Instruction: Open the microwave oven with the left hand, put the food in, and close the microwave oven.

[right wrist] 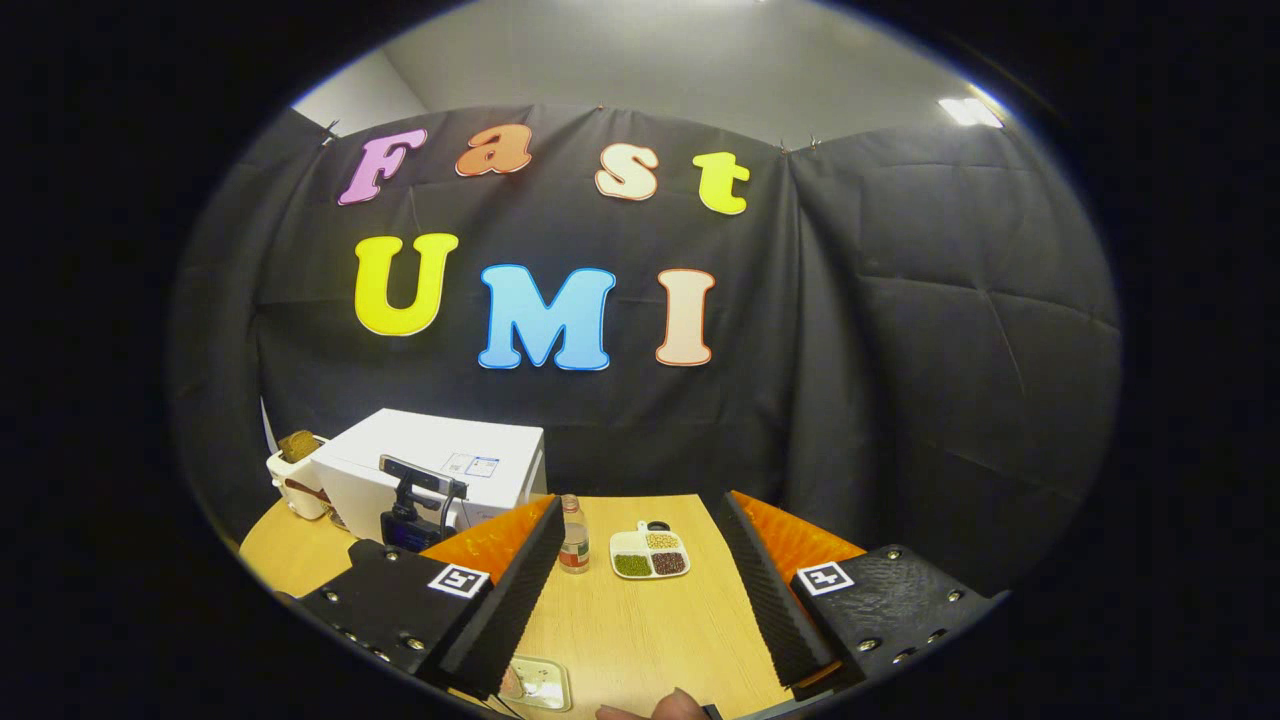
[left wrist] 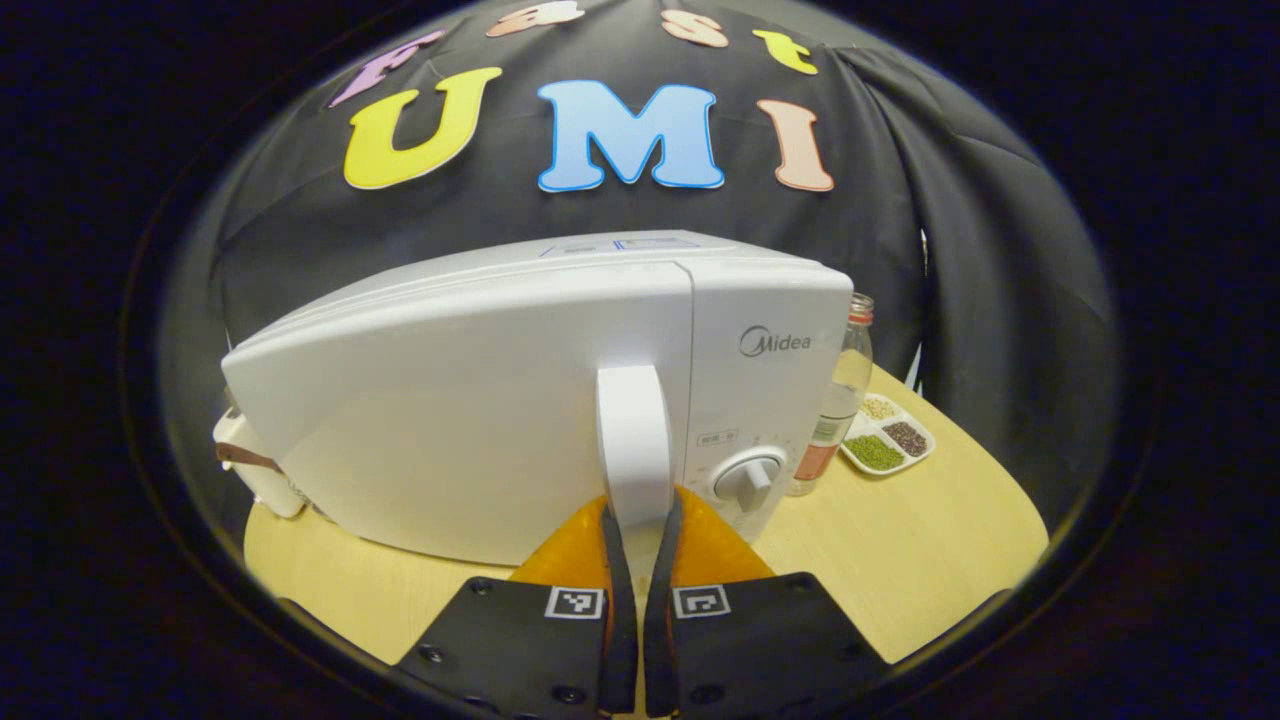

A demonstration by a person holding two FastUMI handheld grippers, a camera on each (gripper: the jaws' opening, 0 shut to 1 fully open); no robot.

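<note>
The white microwave (left wrist: 460, 400) stands on the wooden table (left wrist: 930, 540), its door facing me in the left gripper view. My left gripper (left wrist: 640, 525) is shut on the lower end of the door's upright white handle (left wrist: 634, 430), one finger on each side. The door looks closed or nearly so. In the right gripper view the microwave (right wrist: 440, 460) is far left with the left gripper (right wrist: 415, 505) in front of it. My right gripper (right wrist: 642, 505) hangs open above the table, holding nothing. A small clear dish with pale food (right wrist: 537, 682) lies below its left finger.
A clear bottle (left wrist: 840, 400) stands just right of the microwave, with a white sectioned tray of beans (left wrist: 888, 437) beyond it. A white toaster with bread (right wrist: 295, 465) sits left of the microwave. A person's fingertip (right wrist: 650, 708) shows at the table's near edge.
</note>
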